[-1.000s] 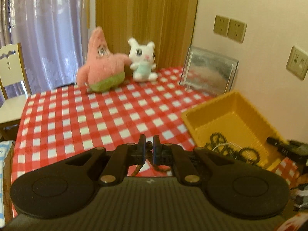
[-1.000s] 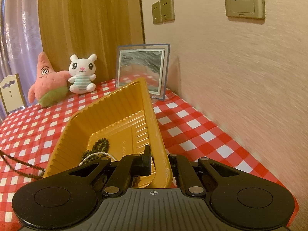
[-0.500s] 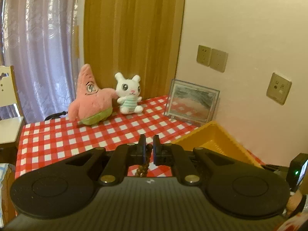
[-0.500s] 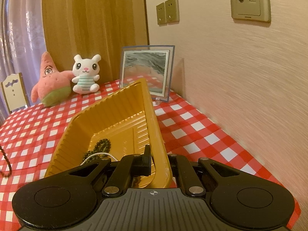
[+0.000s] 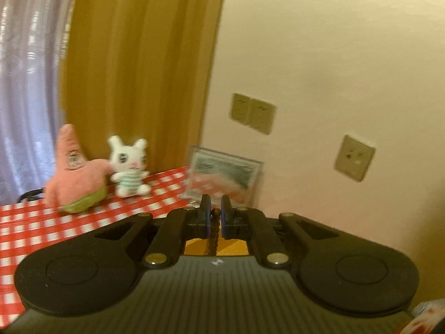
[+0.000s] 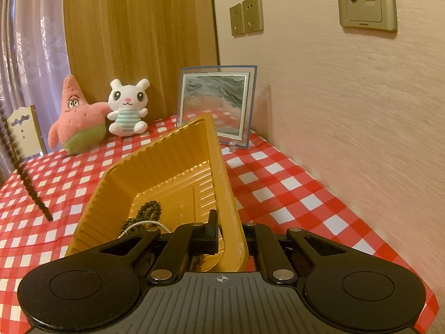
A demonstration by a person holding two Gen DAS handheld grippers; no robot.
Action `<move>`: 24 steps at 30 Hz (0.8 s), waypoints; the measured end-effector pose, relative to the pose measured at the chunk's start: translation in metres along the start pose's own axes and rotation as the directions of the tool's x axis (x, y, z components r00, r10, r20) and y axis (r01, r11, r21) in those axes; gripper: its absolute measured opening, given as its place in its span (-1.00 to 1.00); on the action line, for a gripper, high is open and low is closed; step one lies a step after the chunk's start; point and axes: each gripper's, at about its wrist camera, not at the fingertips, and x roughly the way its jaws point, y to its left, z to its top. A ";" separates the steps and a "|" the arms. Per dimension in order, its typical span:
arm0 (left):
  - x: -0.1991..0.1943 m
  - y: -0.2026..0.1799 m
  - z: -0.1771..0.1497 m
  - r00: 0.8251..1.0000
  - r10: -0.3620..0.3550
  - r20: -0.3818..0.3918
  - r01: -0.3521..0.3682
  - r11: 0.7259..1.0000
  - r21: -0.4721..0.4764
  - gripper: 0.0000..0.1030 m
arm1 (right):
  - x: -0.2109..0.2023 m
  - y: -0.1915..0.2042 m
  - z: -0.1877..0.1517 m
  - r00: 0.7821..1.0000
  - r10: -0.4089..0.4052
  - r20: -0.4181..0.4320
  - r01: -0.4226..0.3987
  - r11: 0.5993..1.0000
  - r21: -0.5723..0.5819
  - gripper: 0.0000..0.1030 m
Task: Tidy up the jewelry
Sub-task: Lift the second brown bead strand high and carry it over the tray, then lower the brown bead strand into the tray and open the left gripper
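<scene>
Now the brown bead strand hangs clear of the tabletop, clenched between the jaws of the left gripper, whereas a second ago its tail trailed on the checked cloth. Gold plastic, probably the yellow tray, shows blurred beneath that gripper, so a drop looks near. The right gripper keeps its jaws clamped on the tray's rim, tilting it; dark beads and a pearl string already lie inside.

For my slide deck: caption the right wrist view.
Right hand-held gripper clamps the yellow tray's rim; beaded jewelry lies inside, a bead strand dangles at left.
</scene>
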 end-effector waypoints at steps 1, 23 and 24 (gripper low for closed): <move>0.005 -0.005 0.001 1.000 -0.016 0.000 0.016 1.000 0.002 -0.89 | 0.000 0.000 0.000 1.000 0.001 0.000 -0.001 1.000 0.000 -0.88; 0.113 -0.035 -0.086 0.942 -0.195 -0.274 0.137 0.967 -0.216 -0.89 | -0.005 0.002 -0.002 1.000 0.001 -0.004 -0.001 1.000 0.007 -0.88; 0.116 -0.032 -0.092 0.935 -0.197 -0.295 0.130 0.964 -0.232 -0.89 | -0.005 0.002 -0.002 1.000 0.002 -0.004 -0.002 1.000 0.007 -0.88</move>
